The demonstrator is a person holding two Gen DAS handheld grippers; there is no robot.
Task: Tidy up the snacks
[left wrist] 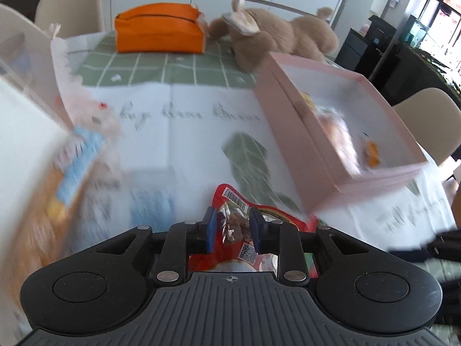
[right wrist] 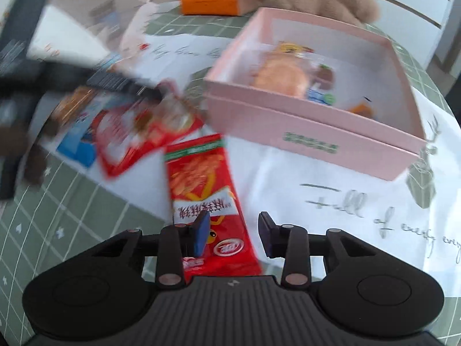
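Your left gripper is narrowed onto a red snack packet with a clear window and barcode. The packet sits between the two blue pads, which press its crinkled middle, so you are holding it. It juts forward from the gripper over the white printed cloth on the counter. The pink box lies ahead and to the right of that packet, apart from it, with a few snacks already inside.

Your right gripper stands partly open. A long red snack bag with a green top band lies flat on the cloth beneath it, running forward from under the gripper's body. The left pad overlaps the bag's near part, while the right pad stands off the bag's right edge with white cloth showing under it. The pads do not press the bag, so it is not gripped.

In the right wrist view the pink box stands ahead and to the right of this bag, near but not touching, holding an orange round snack and other small packets. Left of the bag lie another red packet and a blue one, both blurred. At the far edge of the counter sit an orange pouch and a brown plush toy.
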